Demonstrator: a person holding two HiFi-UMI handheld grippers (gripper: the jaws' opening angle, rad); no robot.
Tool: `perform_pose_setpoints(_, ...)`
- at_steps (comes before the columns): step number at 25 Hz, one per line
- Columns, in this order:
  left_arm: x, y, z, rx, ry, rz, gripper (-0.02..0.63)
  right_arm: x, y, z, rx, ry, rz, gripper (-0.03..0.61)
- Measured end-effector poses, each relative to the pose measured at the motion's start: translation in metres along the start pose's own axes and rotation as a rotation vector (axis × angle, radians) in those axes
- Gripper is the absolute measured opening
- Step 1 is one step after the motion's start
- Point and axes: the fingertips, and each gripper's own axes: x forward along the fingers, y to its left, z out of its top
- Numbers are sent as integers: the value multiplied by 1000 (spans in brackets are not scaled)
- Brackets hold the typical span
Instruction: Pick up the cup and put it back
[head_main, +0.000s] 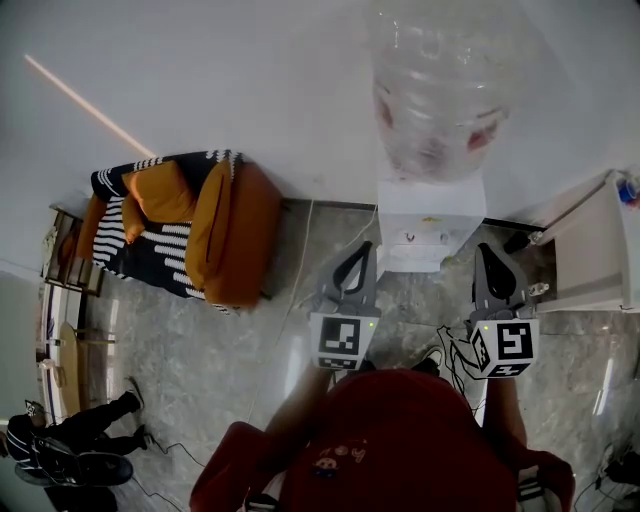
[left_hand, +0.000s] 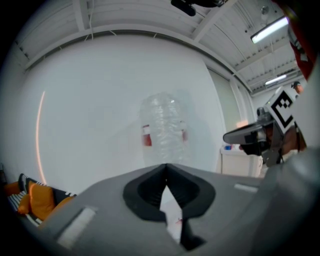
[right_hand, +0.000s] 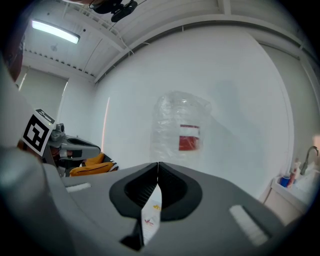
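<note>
Two grippers, the left gripper (head_main: 362, 250) and the right gripper (head_main: 487, 250); one clear water bottle (head_main: 435, 90); one white dispenser (head_main: 430, 225); one striped sofa (head_main: 150, 250); one white cabinet (head_main: 590, 260); one person in red (head_main: 400, 440); one person in dark clothes (head_main: 70, 435)

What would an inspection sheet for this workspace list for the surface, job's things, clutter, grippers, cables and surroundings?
Surface: grey marbled floor; no table in view.
Job's things: nothing seen.
Clutter: small items on the white counter at right.
Grippers: left gripper shut, empty; right gripper shut, empty.
Cables: thin cable running across the floor.
Surroundings: water dispenser with a big bottle against the white wall; sofa with orange cushions; another person's legs at lower left.
</note>
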Motion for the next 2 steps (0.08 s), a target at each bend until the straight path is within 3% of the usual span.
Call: perform_pose_setpoints(2, 1, 0, 2, -1, -7, 2, 0, 2, -2, -1, 3, 2, 0, 3)
